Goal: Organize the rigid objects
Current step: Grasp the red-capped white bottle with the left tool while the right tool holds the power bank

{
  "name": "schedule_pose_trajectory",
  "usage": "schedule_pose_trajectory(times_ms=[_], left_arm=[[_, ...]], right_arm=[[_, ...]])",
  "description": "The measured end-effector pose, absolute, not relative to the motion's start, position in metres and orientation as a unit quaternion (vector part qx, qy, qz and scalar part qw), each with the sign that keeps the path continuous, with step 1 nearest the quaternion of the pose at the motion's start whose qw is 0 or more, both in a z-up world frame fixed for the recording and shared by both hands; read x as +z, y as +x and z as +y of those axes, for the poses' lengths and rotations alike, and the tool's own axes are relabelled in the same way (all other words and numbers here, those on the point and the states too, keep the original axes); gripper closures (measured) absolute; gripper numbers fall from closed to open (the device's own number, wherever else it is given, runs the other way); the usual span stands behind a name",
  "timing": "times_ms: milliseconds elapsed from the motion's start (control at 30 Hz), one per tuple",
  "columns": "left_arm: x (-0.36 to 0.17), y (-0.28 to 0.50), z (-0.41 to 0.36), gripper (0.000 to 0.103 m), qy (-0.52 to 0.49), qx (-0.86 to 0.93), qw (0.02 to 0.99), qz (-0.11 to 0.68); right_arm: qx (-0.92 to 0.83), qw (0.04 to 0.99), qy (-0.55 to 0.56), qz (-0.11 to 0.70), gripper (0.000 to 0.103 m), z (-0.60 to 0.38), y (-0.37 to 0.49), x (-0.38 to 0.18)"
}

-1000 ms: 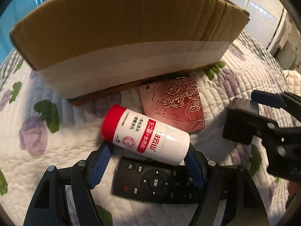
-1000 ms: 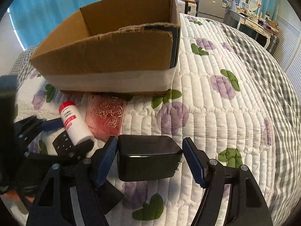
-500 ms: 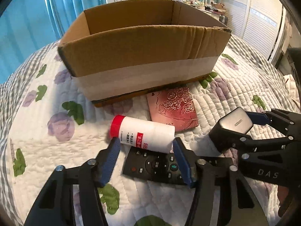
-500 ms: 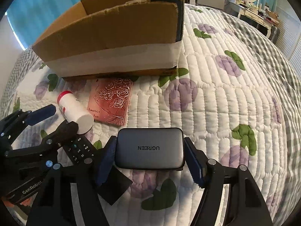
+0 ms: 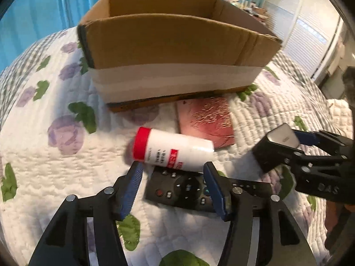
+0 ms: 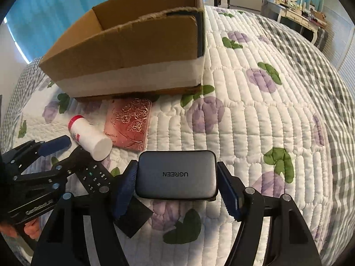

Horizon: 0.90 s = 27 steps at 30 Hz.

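Observation:
A white bottle with a red cap lies on the quilt, its base end resting over a black remote. My left gripper is open just behind the bottle, with the remote under its fingers. A pink rose-embossed card lies in front of an open cardboard box. My right gripper is shut on a grey UGREEN charger, held above the quilt; it shows at the right in the left wrist view. The bottle, card and box also show in the right wrist view.
The floral quilted bed spreads to the right of the box. A dresser and mirror stand in the far room. Blue curtains hang behind the box.
Both grippers rose and pulled back from the box. The bottle left the left gripper's jaws and now lies on the quilt. The right gripper lifted the charger off the bed.

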<state>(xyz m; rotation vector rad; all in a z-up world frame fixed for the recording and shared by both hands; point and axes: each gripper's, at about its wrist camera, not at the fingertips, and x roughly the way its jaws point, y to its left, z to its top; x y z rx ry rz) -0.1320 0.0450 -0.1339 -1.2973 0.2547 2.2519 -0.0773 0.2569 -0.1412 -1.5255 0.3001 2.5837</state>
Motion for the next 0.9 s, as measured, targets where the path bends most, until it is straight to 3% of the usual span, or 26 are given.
schedule_pose_trajectory(times_ms=[167,500,833,900], left_arm=[[-0.137,-0.135,0.052,0.025,-0.459,0.841,0.262,0.115],[-0.159,-0.159,0.066,0.020,-0.470,0.837,0.245,0.135],[-0.121,-0.136,0.047,0.025,-0.434,0.857,0.253,0.115],[-0.107,-0.130,0.040,0.037,-0.432,0.860,0.251,0.100]], right_arm=[[0.854,0.063,-0.504,0.112,0.034,0.264,-0.081,-0.143],[0.855,0.059,-0.506,0.101,0.034,0.266,-0.089,-0.147],[0.866,0.057,-0.489,0.088,0.035,0.263,-0.084,-0.134],[0.873,0.058,-0.478,0.078,0.035,0.261,-0.082,-0.125]])
